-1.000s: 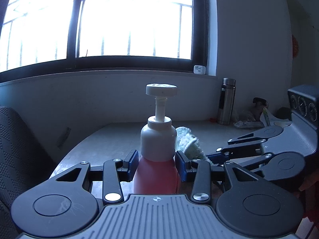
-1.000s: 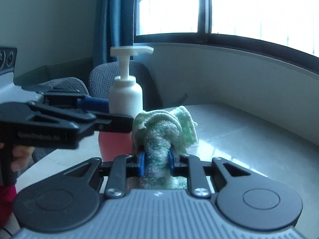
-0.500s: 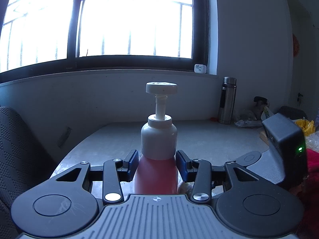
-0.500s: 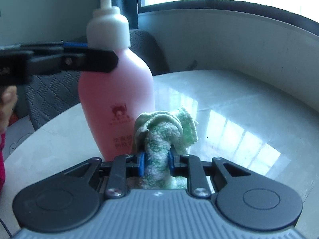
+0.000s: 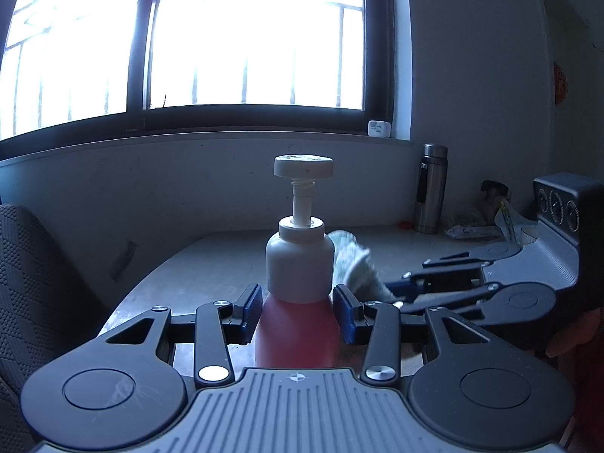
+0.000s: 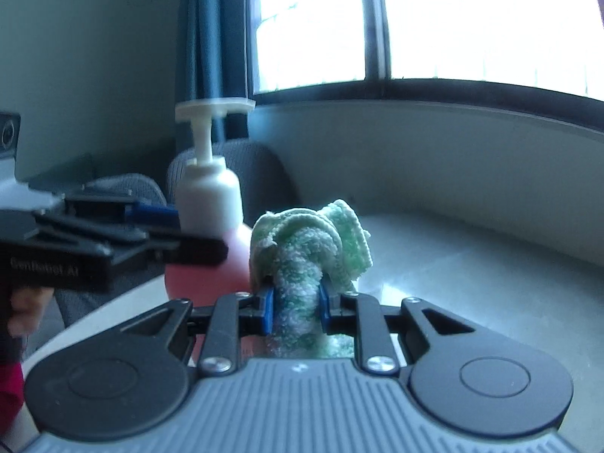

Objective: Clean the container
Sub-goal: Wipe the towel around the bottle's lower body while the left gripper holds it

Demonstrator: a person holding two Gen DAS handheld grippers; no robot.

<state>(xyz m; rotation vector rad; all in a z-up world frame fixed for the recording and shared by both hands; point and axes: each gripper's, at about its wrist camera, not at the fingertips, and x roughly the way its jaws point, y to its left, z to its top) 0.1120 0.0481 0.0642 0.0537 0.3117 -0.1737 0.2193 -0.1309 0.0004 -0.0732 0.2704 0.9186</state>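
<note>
A pink pump bottle [image 5: 298, 324] with a white collar and pump head stands upright on the table. My left gripper [image 5: 298, 311] is shut on the bottle's body. In the right wrist view the bottle [image 6: 205, 264] is at the left, with the left gripper [image 6: 188, 243] around it. My right gripper [image 6: 296, 307] is shut on a bunched green and white cloth [image 6: 313, 241]. The cloth [image 5: 353, 264] presses against the bottle's upper right side near the shoulder.
A pale round table [image 5: 211, 264] runs to a wall under a bright window. A steel flask [image 5: 428, 188] and small clutter [image 5: 475, 226] stand at the far right. A grey chair [image 5: 26, 283] is at the left, and another chair [image 6: 245, 173] behind the bottle.
My right gripper has moved the cloth from low on the bottle's body back up to its shoulder. The bottle and left gripper have stayed still.
</note>
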